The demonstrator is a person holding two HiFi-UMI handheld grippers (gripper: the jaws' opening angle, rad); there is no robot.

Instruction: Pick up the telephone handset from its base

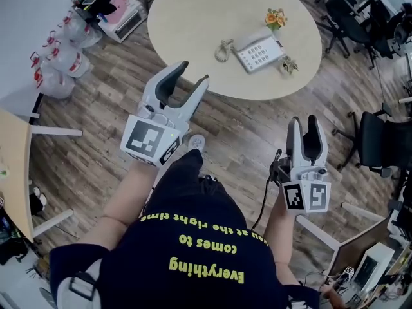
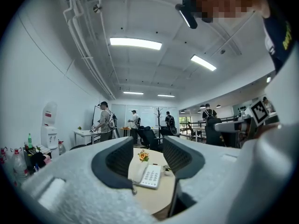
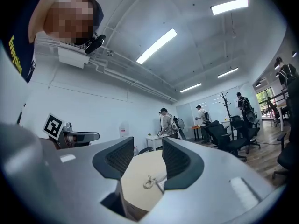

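A white telephone (image 1: 261,51) lies on the round beige table (image 1: 193,24), its handset (image 1: 246,40) resting on the base's far left side and a coiled cord (image 1: 223,50) trailing off it. Both grippers hover short of the table, over the wooden floor. My left gripper (image 1: 194,73) is open and empty near the table's front edge; in the left gripper view the telephone (image 2: 150,175) shows between its jaws, far ahead. My right gripper (image 1: 304,121) is also open and empty, farther back. In the right gripper view only the cord (image 3: 149,182) shows clearly; the right jaw hides most of the phone.
A small pot of orange flowers (image 1: 275,19) and a small ornament (image 1: 288,64) sit beside the phone. Bags and bottles (image 1: 64,50) crowd the floor at far left, office chairs (image 1: 380,140) stand at the right, a desk (image 1: 13,166) at the left. People (image 2: 103,120) stand in the background.
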